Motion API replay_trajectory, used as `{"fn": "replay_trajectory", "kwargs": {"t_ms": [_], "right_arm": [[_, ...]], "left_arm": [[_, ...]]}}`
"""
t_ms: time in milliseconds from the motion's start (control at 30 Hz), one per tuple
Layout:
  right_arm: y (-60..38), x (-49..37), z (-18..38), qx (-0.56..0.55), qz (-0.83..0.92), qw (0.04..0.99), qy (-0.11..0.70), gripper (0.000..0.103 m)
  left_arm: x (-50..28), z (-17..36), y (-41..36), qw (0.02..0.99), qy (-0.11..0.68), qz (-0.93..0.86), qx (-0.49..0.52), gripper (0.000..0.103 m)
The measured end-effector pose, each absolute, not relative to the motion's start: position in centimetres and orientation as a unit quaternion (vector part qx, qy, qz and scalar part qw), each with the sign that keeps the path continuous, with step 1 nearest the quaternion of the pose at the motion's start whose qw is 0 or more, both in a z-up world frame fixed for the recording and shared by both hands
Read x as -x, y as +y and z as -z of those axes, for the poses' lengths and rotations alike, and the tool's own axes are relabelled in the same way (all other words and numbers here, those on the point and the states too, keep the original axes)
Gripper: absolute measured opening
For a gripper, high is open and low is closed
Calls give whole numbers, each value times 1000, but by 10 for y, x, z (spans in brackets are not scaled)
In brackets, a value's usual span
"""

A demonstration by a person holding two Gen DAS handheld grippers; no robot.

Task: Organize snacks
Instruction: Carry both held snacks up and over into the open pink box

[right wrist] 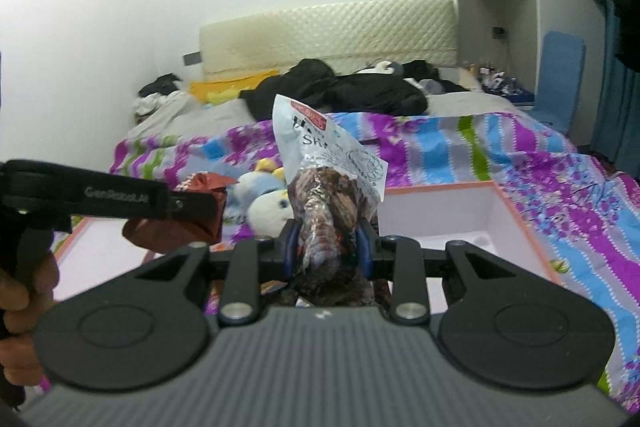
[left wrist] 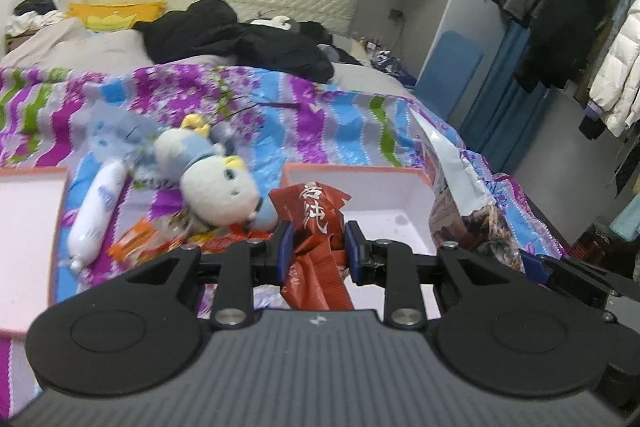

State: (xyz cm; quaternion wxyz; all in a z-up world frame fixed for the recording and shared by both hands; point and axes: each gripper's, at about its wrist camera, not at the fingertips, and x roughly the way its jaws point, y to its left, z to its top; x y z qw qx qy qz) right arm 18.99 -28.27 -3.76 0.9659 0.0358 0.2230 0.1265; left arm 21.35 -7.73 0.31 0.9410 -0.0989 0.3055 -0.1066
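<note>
My left gripper (left wrist: pixel 318 241) is shut on a dark red snack packet (left wrist: pixel 316 223) with white characters, held up above the bed. My right gripper (right wrist: pixel 328 243) is shut on a white and brown snack bag (right wrist: pixel 328 187) that stands up between the pads. In the right wrist view the left gripper (right wrist: pixel 218 209) shows at the left with the red packet (right wrist: pixel 200 215) in it. The white and brown bag (left wrist: pixel 456 187) also shows at the right of the left wrist view. A pink-rimmed white box (left wrist: pixel 404 195) (right wrist: pixel 492 187) lies open on the quilt beyond both grippers.
A second pink-rimmed tray (left wrist: pixel 60 179) (right wrist: pixel 80 227) lies to the left. Between them are a plush toy (left wrist: pixel 212 179), a white sausage-shaped pack (left wrist: pixel 96 215) and orange wrappers (left wrist: pixel 136 239). Black clothes (left wrist: pixel 240 35) lie near the headboard. Hanging coats (left wrist: pixel 576 27) are on the right.
</note>
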Motion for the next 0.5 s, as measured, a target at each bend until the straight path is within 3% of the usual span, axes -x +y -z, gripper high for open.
{"fn": "replay_trajectory", "kwargs": {"t_ms": [233, 500], "right_arm": [[-326, -231, 63, -52, -88, 963, 251, 33], [-354, -272, 112, -63, -60, 947, 311, 33]], "left_arm": [[-267, 10, -125, 931, 331, 132, 79, 32], [-326, 59, -175, 905, 390, 158, 53, 32]]}}
